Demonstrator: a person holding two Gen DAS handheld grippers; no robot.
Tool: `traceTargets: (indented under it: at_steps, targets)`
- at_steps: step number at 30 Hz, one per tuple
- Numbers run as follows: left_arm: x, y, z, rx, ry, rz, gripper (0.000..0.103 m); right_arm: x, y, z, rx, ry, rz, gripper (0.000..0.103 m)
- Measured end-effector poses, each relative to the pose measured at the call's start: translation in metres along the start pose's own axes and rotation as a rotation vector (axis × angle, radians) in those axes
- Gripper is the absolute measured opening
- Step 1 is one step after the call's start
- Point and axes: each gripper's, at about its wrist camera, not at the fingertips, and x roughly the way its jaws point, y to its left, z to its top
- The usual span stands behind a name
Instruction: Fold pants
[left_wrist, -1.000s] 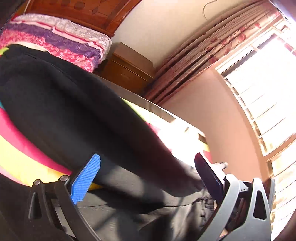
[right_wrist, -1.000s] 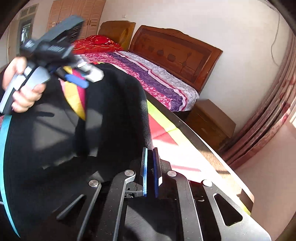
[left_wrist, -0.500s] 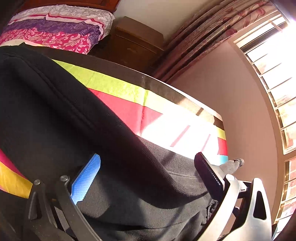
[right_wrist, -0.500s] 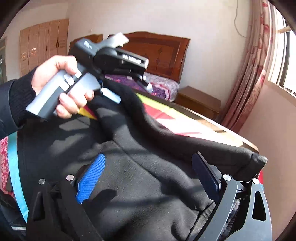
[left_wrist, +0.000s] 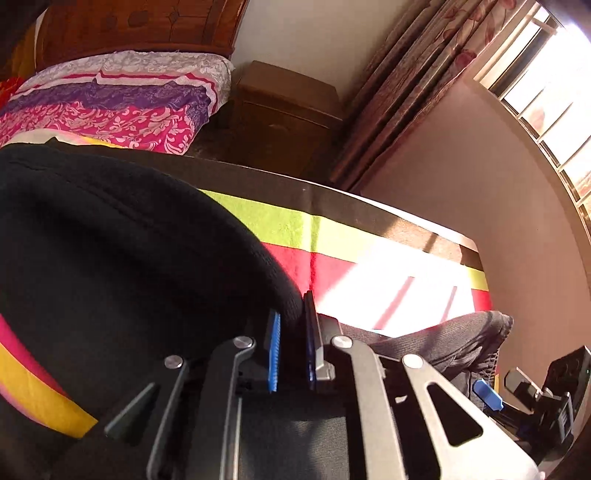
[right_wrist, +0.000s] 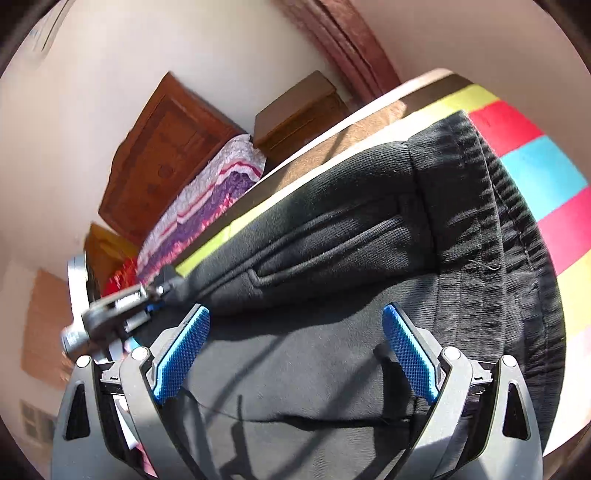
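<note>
The black pants (left_wrist: 110, 258) lie folded on the striped cloth (left_wrist: 332, 236). My left gripper (left_wrist: 291, 343) is closing, and its blue pads pinch the rounded fold edge of the pants between them. In the right wrist view the pants (right_wrist: 332, 206) show a pocket seam and the ribbed waistband (right_wrist: 498, 221). My right gripper (right_wrist: 295, 347) hovers over the fabric near the waistband, jaws wide open, nothing between the pads. One of its blue pads (left_wrist: 487, 394) shows at the lower right of the left wrist view. The left gripper (right_wrist: 162, 291) grips the pants' far edge.
Past the table's far edge stand a bed (left_wrist: 110, 99) with a pink and purple cover, a wooden headboard (left_wrist: 140, 26) and a nightstand (left_wrist: 284, 110). Curtains (left_wrist: 406, 74) and a bright window are on the right. Sunlit striped cloth (right_wrist: 535, 166) lies beyond the waistband.
My left jaws went from wide open to closed on the pants' fold. My right gripper opened, let go of the fabric, rolled over and moved toward the waistband end.
</note>
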Motion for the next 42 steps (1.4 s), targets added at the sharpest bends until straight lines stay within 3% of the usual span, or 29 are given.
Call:
traceTargets:
  at_steps: [1,3,4,6,8,10,12,15,18,23,27,30,32,34,35,37,39,42]
  targets:
    - [-0.004,-0.001,-0.002,0.017,-0.007,0.004,0.010,0.003,-0.001,0.005,0.069,0.003,0.020,0.092]
    - [-0.009,-0.002,-0.007,0.030,-0.007,0.001,0.010,0.000,0.004,0.012,0.140,-0.028,-0.023,0.092]
    - [-0.010,-0.001,-0.009,0.031,-0.004,-0.006,0.010,-0.003,0.013,0.016,0.102,-0.065,-0.044,0.092]
    - [-0.016,0.005,-0.016,0.022,-0.006,-0.031,0.010,-0.005,0.045,0.025,-0.098,-0.108,-0.102,0.092]
    - [-0.029,0.012,-0.027,0.004,-0.031,-0.065,0.010,0.005,0.065,0.036,-0.231,-0.040,-0.181,0.092]
    - [-0.045,0.019,-0.045,-0.009,-0.067,-0.101,0.010,0.016,0.059,0.037,-0.120,0.086,-0.194,0.092]
    - [-0.063,0.023,-0.075,0.011,-0.127,-0.116,0.010,0.008,0.055,0.019,-0.063,0.113,-0.171,0.092]
    - [-0.085,0.029,-0.138,0.067,-0.207,-0.116,0.010,-0.029,0.051,-0.027,-0.066,0.005,-0.149,0.092]
    - [-0.084,0.039,-0.183,0.073,-0.207,-0.131,0.010,-0.054,0.026,-0.065,0.048,-0.053,-0.084,0.093]
    - [-0.075,0.051,-0.179,0.043,-0.189,-0.172,0.013,-0.046,0.009,-0.079,0.103,-0.087,-0.099,0.093]
    - [-0.073,0.052,-0.166,0.038,-0.175,-0.189,0.014,-0.046,0.030,-0.073,0.028,-0.175,-0.152,0.093]
    - [-0.070,0.056,-0.161,-0.002,-0.161,-0.211,0.024,-0.025,0.030,-0.063,0.031,-0.148,-0.199,0.079]
    - [-0.075,0.057,-0.160,-0.023,-0.165,-0.215,0.057,-0.017,0.023,-0.060,0.069,-0.129,-0.204,0.072]
    - [-0.080,0.059,-0.155,-0.043,-0.165,-0.231,0.079,-0.005,0.016,-0.054,0.111,-0.110,-0.219,0.069]
    - [-0.083,0.059,-0.151,-0.054,-0.162,-0.238,0.085,-0.004,0.017,-0.053,0.097,-0.125,-0.228,0.052]
    - [-0.090,0.065,-0.142,-0.095,-0.158,-0.260,0.090,-0.007,0.019,-0.059,0.076,-0.150,-0.190,0.030]
    - [-0.090,0.071,-0.130,-0.158,-0.128,-0.268,0.097,-0.022,0.023,-0.073,0.036,-0.205,-0.135,0.014]
    - [-0.069,0.069,-0.107,-0.208,-0.011,-0.239,0.098,-0.042,0.023,-0.096,0.003,-0.261,-0.087,0.014]
